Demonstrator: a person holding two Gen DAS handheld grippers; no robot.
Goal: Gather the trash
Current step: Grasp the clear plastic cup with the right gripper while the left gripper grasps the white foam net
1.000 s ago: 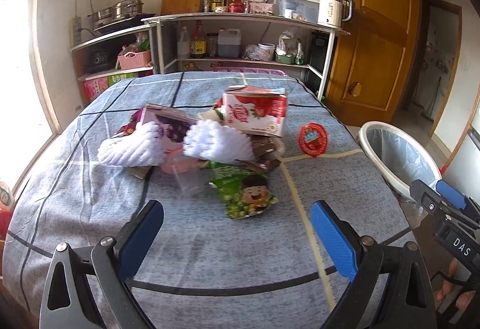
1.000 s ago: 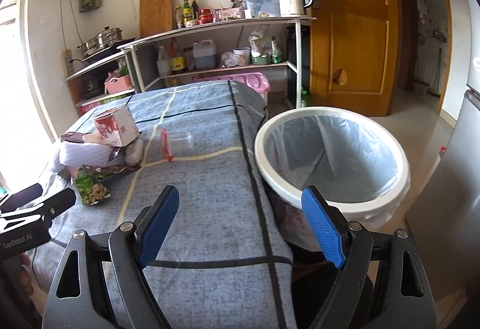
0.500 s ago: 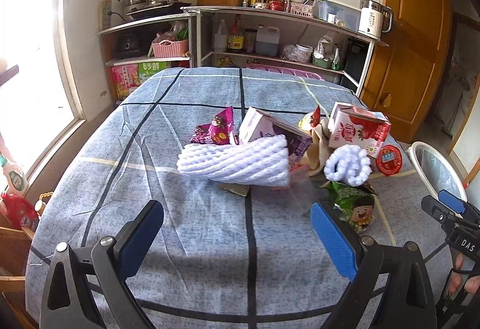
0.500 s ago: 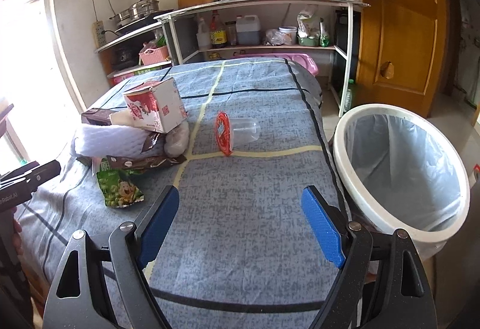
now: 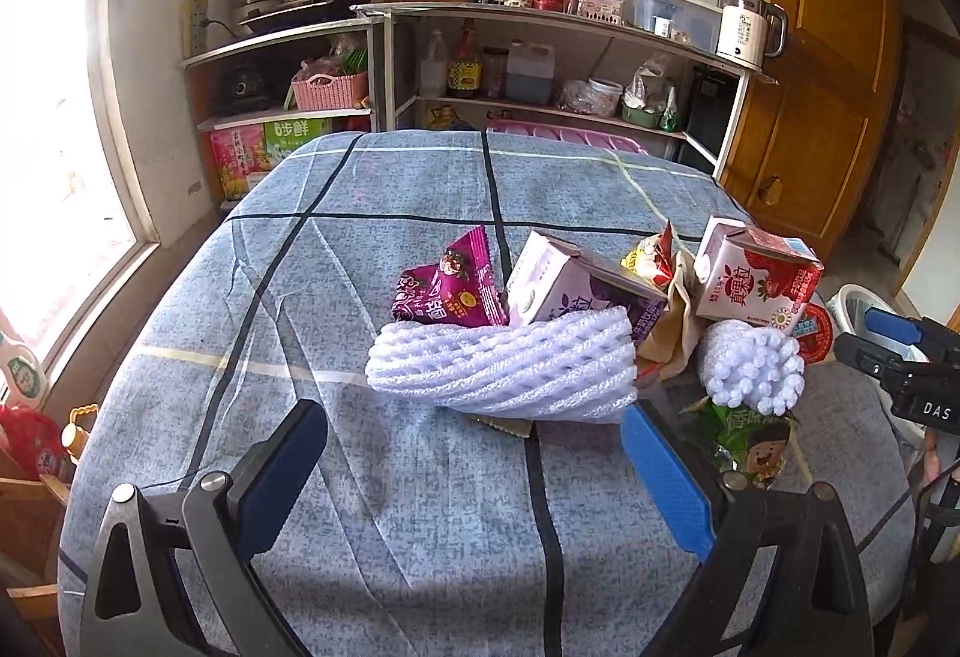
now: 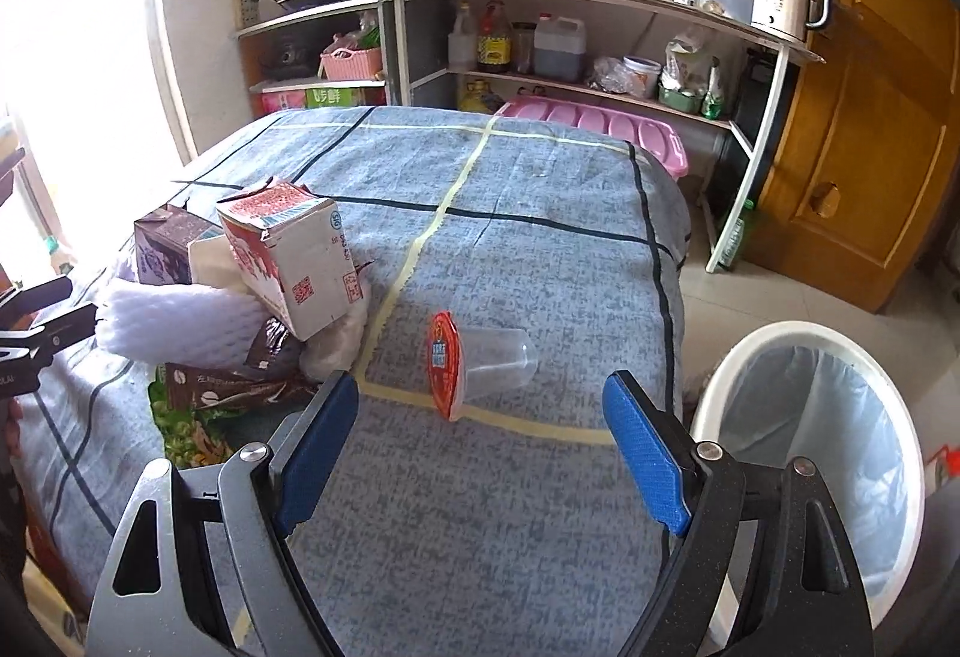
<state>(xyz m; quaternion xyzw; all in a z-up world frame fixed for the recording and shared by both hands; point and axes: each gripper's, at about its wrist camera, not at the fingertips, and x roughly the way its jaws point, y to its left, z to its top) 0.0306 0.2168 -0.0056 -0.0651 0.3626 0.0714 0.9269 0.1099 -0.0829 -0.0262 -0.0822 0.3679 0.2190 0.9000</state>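
A heap of trash lies on the blue checked tablecloth [image 5: 372, 465]. In the left wrist view it holds a long white foam net [image 5: 504, 366], a second rolled foam net [image 5: 750, 366], a magenta snack wrapper [image 5: 447, 291], a purple carton [image 5: 576, 285], a red strawberry milk carton [image 5: 756, 279] and a green snack bag [image 5: 747, 441]. My left gripper [image 5: 474, 477] is open just short of the long net. In the right wrist view a clear cup with a red lid [image 6: 474, 363] lies on its side ahead of my open right gripper [image 6: 480, 447]. The red carton [image 6: 294, 261] sits to its left.
A white bin with a clear liner [image 6: 822, 453] stands on the floor off the table's right edge. Metal shelves [image 5: 540, 57] with bottles, pots and a kettle line the back wall, a pink crate [image 6: 600, 129] below them. A wooden door [image 6: 870, 105] is at right.
Both views swung left. The left gripper now faces the long foam net instead of the green bag. The right gripper turned from the bin toward the cup and moved closer.
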